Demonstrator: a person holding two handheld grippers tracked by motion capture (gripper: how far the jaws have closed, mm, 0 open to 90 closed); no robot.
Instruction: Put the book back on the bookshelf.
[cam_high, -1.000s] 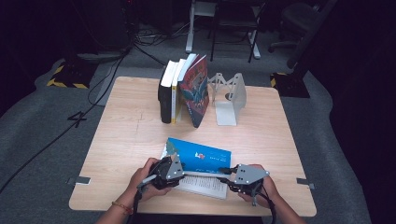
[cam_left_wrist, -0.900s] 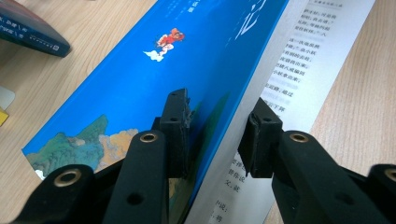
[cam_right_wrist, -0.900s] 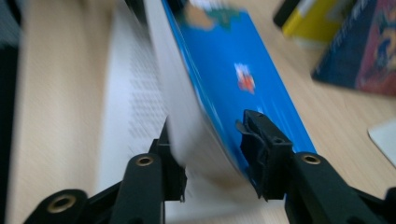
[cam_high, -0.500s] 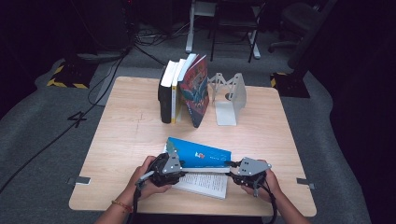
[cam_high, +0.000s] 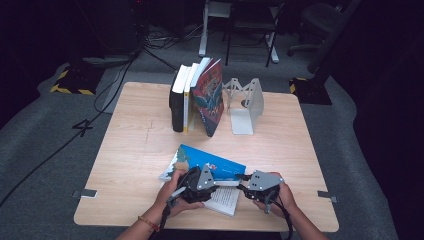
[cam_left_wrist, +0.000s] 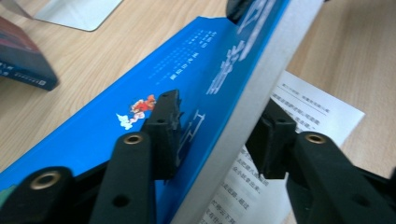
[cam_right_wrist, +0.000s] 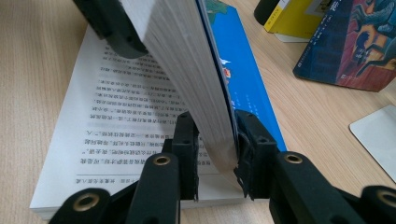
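Note:
A book with a blue cover (cam_high: 212, 162) lies open on the wooden table (cam_high: 140, 150), near its front edge. Its cover half and a thick block of pages (cam_right_wrist: 187, 60) stand raised above a printed page (cam_right_wrist: 116, 121). My right gripper (cam_right_wrist: 217, 123) is shut on one end of this block and has just been closing. My left gripper (cam_left_wrist: 222, 107) straddles the other end. Its jaws have just been opening: one pad lies on the blue cover (cam_left_wrist: 140, 70) and the other stands slightly off the page edge. In the high view, the left gripper (cam_high: 217, 184) and right gripper (cam_high: 244, 187) face each other.
Several upright books (cam_high: 197, 97) lean in a row at the table's far middle. A white metal bookend (cam_high: 247, 105) stands just right of them. Bare wood (cam_high: 310, 150) lies on both sides of the open book. Chairs and cables sit on the floor beyond the table.
The left hand and its gripper have shifted right, toward the right gripper. The raised half of the book now sits between the two grippers. The right hand has barely moved.

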